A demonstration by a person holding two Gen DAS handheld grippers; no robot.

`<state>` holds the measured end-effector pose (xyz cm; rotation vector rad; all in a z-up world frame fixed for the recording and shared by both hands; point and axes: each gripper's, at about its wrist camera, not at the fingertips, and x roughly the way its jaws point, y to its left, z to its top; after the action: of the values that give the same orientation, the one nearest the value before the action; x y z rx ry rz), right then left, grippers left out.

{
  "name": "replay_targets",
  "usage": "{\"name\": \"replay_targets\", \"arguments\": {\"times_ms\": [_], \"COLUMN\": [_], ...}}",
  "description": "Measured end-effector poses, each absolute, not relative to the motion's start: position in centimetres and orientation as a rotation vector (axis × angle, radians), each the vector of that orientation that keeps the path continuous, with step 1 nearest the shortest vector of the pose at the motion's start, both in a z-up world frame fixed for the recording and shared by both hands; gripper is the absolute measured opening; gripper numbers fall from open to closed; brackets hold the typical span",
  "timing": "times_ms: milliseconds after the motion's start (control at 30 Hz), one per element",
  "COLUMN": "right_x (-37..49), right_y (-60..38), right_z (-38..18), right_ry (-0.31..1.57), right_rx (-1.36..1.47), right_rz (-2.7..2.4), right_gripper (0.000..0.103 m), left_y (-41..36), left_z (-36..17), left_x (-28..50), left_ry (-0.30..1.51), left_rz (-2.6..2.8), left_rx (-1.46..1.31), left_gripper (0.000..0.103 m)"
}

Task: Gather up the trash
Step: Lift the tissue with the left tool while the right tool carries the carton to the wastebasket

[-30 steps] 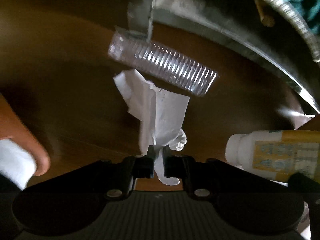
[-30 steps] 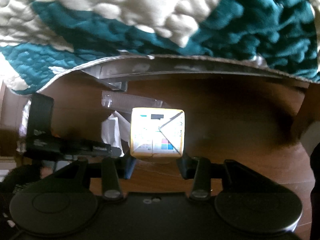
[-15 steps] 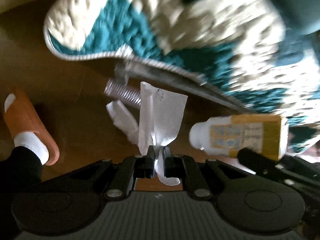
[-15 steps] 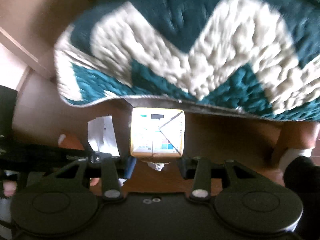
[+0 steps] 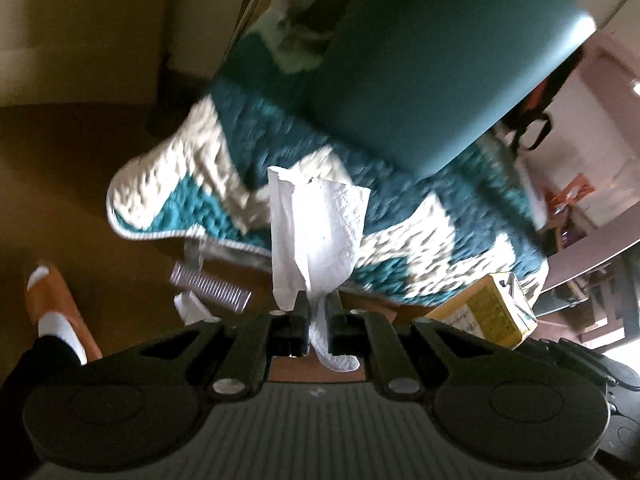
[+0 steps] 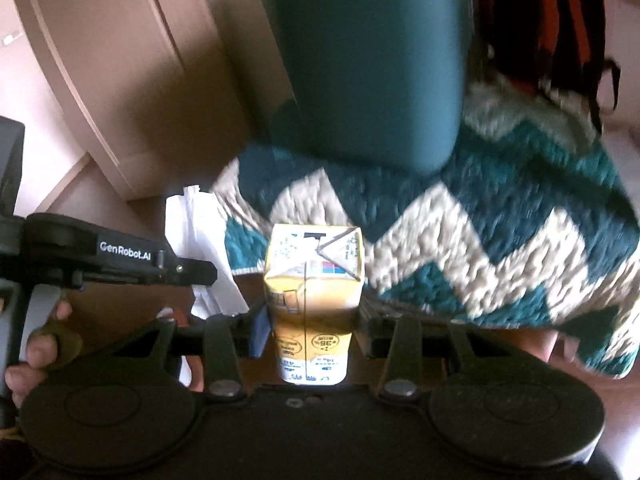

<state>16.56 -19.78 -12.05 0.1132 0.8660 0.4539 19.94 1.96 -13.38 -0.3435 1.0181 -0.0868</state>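
My left gripper (image 5: 318, 312) is shut on a crumpled white paper napkin (image 5: 316, 236) that stands up from the jaws, above the floor. My right gripper (image 6: 308, 320) is shut on a yellow drink carton (image 6: 312, 276), held upright between the pads. In the left wrist view the same carton (image 5: 492, 312) shows at the right. The napkin (image 6: 196, 240) and the left gripper's black body show at the left of the right wrist view. A clear ribbed plastic cup (image 5: 212, 288) and another bit of white paper (image 5: 192, 308) lie on the brown floor below. A tall teal bin (image 6: 368, 60) stands ahead on the rug.
A teal and white zigzag rug (image 6: 480, 220) covers the floor under the bin. A person's foot in an orange slipper (image 5: 52, 300) is at the left. A wooden door (image 6: 120, 80) stands behind left; a dark bag with orange straps (image 6: 552, 20) hangs at the right.
Both grippers have risen from the floor with the napkin and carton still held. The view has tilted up, so the teal bin has come into sight and the cup has dropped away below.
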Motion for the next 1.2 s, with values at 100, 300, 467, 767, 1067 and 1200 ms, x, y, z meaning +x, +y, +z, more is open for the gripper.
{"name": "replay_targets", "arguments": {"times_ms": [100, 300, 467, 767, 1067, 1200], "right_x": [16.3, 17.0, 19.6, 25.8, 32.6, 34.9], "right_y": [-20.4, -21.7, -22.7, -24.0, -24.1, -23.8], "right_z": [-9.6, -3.7, 2.0, 11.7, 13.9, 12.0], "right_ry": [0.808, 0.69, 0.588, 0.394, 0.378, 0.416], "right_rx": [0.111, 0.087, 0.049, 0.032, 0.028, 0.012], "right_rz": [0.452, 0.47, 0.459, 0.421, 0.374, 0.37], "right_gripper": [0.041, 0.041, 0.042, 0.042, 0.042, 0.041], "left_y": [1.6, 0.8, -0.5, -3.2, -6.3, -6.7], "left_z": [-10.9, -5.4, 0.8, 12.5, 15.0, 12.7], "left_x": [19.6, 20.5, 22.6, 28.4, 35.4, 38.4], "left_ry": [0.973, 0.883, 0.784, 0.595, 0.578, 0.632], "left_rz": [-0.115, -0.167, -0.203, -0.243, -0.229, -0.207], "left_rx": [-0.338, -0.312, -0.26, -0.187, -0.126, -0.105], "left_gripper": [0.008, 0.008, 0.008, 0.008, 0.008, 0.008]}}
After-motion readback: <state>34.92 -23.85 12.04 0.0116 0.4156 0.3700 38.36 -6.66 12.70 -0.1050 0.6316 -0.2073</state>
